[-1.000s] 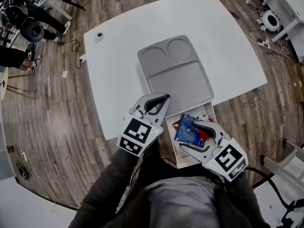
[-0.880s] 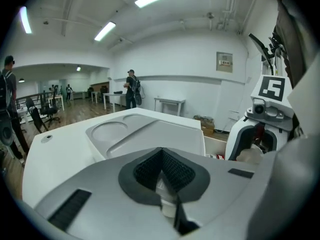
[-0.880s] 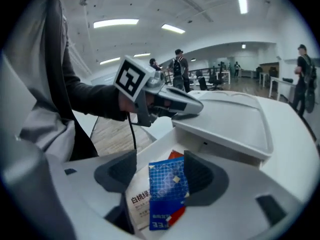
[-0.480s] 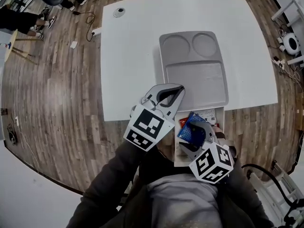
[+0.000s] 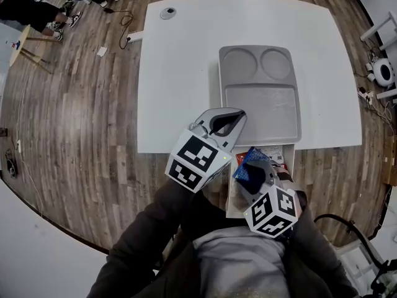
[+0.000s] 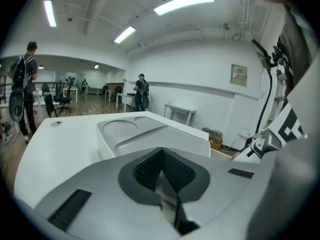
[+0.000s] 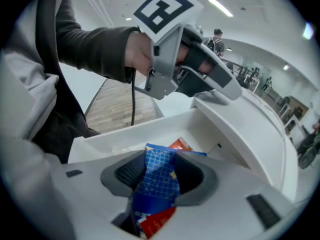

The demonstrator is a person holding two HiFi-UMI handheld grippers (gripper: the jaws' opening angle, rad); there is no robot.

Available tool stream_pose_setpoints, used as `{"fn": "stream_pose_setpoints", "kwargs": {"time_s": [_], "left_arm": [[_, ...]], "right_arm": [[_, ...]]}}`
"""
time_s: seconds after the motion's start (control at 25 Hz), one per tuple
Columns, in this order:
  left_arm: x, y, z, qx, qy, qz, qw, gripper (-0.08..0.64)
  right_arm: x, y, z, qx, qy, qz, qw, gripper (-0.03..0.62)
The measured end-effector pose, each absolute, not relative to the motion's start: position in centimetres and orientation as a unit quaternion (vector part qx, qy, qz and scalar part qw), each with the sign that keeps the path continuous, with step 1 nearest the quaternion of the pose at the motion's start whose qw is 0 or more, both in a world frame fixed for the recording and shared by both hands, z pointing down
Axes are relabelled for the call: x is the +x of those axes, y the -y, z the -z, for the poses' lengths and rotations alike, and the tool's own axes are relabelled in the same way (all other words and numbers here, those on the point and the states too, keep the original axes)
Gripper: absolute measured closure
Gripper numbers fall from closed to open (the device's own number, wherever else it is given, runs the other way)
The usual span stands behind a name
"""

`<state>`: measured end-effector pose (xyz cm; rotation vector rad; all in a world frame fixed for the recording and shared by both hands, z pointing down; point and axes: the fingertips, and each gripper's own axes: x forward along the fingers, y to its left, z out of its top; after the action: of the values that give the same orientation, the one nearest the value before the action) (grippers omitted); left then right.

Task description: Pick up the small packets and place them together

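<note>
Right gripper (image 7: 160, 166) nips packet (image 7: 157, 189) in box (image 7: 125, 136)
Its jaws have just been closing on the blue packet, upright between them, pads pressing; left gripper (image 6: 161, 169), shut and empty, hangs over the table (image 5: 180, 73) edge, nearer the tray (image 5: 260, 98).

Bright, even light from ceiling strip lights (image 6: 185, 1); fisheye bending and dark corners.

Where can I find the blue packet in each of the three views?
Head view: blue packet at lower centre-right, in the white drawer, at the right gripper.
Left gripper view: not in it.
Right gripper view: bottom centre, between jaws that have just been closing.
Shared landmark: the left gripper, shut.
</note>
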<state>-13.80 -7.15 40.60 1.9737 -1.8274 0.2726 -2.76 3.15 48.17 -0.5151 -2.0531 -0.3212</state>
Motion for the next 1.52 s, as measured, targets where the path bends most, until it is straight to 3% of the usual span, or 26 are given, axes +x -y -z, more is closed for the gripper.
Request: {"fn": "stream_pose_setpoints", "kwargs": {"time_s": [0.16, 0.28, 0.84, 1.28, 1.52], "left_arm": [[-14.3, 6.3, -40.7, 0.695, 0.666, -0.024, 0.271, 0.563], [-14.4, 5.0, -40.9, 0.682, 0.677, -0.019, 0.278, 0.563], [-13.8, 0.5, -38.9, 0.634, 0.723, 0.025, 0.272, 0.563], [-13.7, -1.5, -37.9, 0.607, 0.747, 0.040, 0.269, 0.563], [-12.9, -3.3, -39.3, 0.590, 0.751, 0.038, 0.295, 0.563]], "right_arm": [[-3.7, -2.8, -46.8, -0.196, 0.854, 0.163, 0.454, 0.498], [-3.9, -2.7, -45.3, -0.194, 0.862, 0.172, 0.435, 0.532], [-3.6, -4.0, -36.0, -0.247, 0.901, 0.138, 0.329, 0.542], [-8.5, 1.8, -30.4, -0.212, 0.929, 0.172, 0.251, 0.543], [-12.1, 6.3, -33.9, -0.180, 0.917, 0.194, 0.299, 0.543]]}}
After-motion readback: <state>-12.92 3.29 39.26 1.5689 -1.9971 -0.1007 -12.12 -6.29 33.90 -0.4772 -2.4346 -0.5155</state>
